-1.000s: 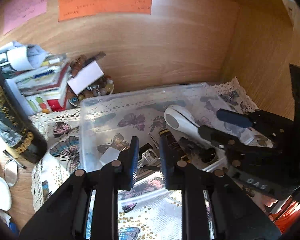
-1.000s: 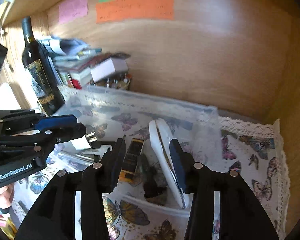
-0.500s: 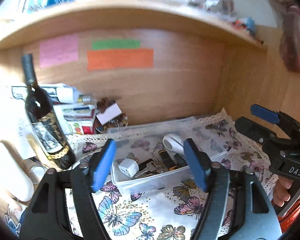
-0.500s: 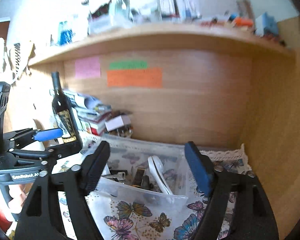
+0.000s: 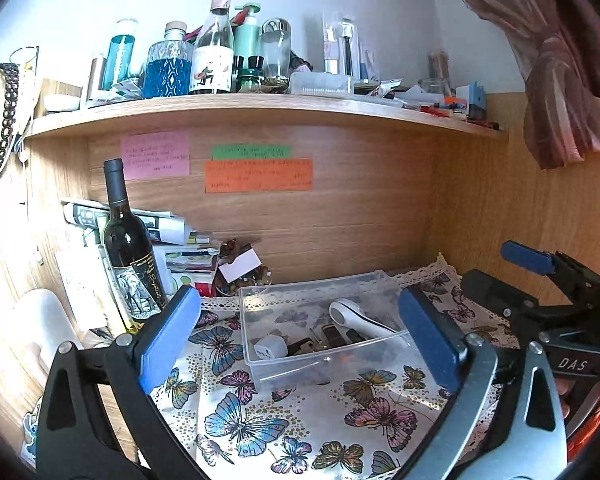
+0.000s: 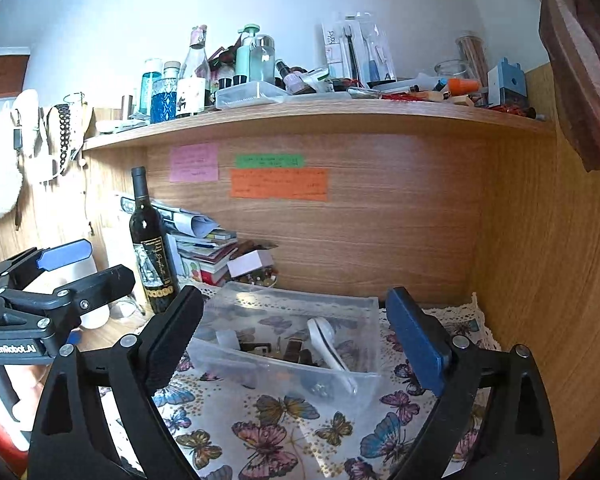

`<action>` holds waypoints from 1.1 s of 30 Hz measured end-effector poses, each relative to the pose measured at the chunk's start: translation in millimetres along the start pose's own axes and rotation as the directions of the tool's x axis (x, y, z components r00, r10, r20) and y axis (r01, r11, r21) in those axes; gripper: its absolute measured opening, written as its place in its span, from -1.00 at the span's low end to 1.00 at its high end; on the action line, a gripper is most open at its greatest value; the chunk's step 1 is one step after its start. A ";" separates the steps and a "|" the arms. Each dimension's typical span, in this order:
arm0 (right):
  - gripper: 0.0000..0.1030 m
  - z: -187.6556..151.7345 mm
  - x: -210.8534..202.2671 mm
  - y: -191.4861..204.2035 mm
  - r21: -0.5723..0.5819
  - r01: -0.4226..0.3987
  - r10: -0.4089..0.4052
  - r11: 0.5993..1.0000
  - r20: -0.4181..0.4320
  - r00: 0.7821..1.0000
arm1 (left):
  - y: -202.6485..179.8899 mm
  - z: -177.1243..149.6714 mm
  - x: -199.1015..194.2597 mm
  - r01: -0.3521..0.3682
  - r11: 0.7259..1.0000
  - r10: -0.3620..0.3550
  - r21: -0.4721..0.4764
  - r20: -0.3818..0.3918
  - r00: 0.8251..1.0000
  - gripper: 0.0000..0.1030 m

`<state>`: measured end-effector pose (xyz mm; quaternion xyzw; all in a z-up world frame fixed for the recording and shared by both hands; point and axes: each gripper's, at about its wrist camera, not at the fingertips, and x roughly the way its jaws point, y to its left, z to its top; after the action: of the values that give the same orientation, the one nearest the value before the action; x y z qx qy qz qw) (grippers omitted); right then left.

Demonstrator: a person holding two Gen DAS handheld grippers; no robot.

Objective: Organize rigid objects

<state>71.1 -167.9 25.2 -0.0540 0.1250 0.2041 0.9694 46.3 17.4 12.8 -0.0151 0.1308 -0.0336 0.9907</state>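
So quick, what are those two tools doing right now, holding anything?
Left tool: open wide, holding nothing.
Right tool: open wide, holding nothing.

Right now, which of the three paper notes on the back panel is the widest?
The orange note, lowest of the three. It spans wider than the green note directly above it and the pink note to their left.
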 end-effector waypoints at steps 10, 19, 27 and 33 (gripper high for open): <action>0.91 -2.1 -9.1 4.0 -0.010 0.008 -0.007 1.000 0.023 1.000 | -2.6 -2.1 -7.8 -0.004 1.000 0.004 -0.006 0.023 1.000 0.98; 0.93 -1.3 -6.8 5.4 -0.009 0.005 -0.005 1.000 0.024 1.000 | -2.0 -2.2 -7.2 -0.005 1.000 0.005 -0.008 0.020 1.000 0.99; 0.94 -0.4 -6.4 6.7 -0.007 0.011 -0.011 1.000 0.024 1.000 | 0.5 -1.9 -2.1 -0.004 1.000 0.004 -0.022 0.009 1.000 1.00; 0.98 -0.5 -6.9 7.6 -0.017 0.029 -0.028 0.999 0.031 0.999 | 0.3 -2.1 -1.5 -0.007 1.000 0.007 -0.026 0.009 1.000 1.00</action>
<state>61.8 -163.7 26.1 -0.0610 0.1076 0.1921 0.9736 44.4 17.8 11.2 -0.0275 0.1267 -0.0286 0.9911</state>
